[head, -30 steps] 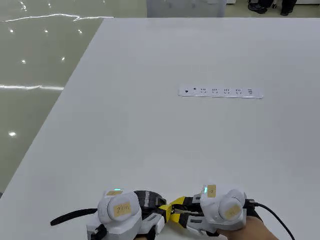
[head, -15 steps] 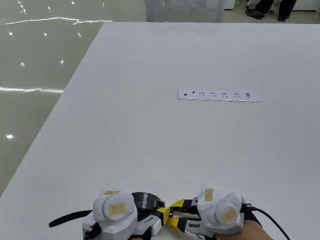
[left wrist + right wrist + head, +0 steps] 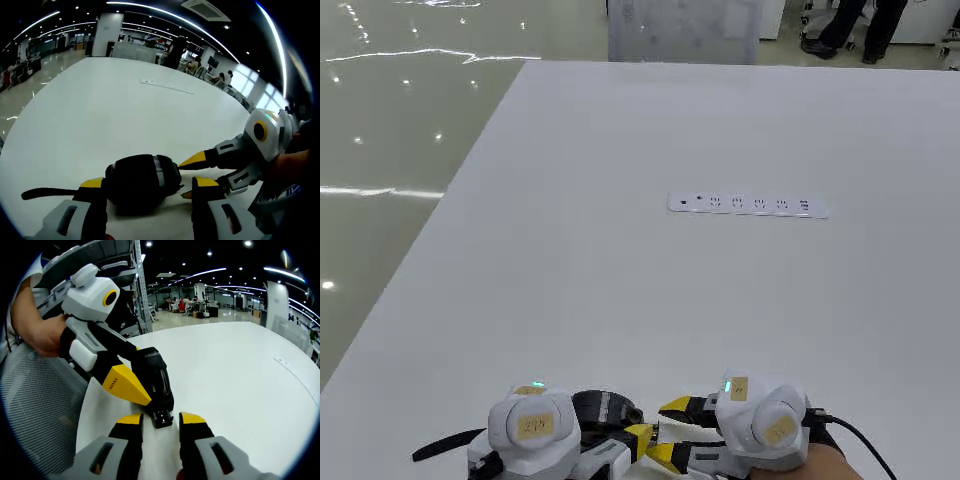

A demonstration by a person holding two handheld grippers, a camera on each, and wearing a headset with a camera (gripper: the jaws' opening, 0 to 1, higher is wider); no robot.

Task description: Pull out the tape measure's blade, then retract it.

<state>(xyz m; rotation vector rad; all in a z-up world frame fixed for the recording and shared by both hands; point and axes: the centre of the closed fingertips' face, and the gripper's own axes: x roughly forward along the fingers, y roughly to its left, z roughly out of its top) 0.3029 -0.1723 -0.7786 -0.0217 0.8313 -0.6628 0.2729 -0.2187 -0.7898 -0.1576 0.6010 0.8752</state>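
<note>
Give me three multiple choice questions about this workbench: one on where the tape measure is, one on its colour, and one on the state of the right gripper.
1. Where is the tape measure?
A) on the floor
B) between the jaws of the left gripper
C) inside a box

2. What colour is its case?
A) red
B) white
C) black

3. How is the right gripper?
A) open
B) shut on the tape measure
C) shut on the left gripper

Answers:
1 B: the left gripper view shows the case held between that gripper's own jaws.
2 C: the case is black in both gripper views.
3 A: in the right gripper view its jaws stand apart with a clear gap between them.
</note>
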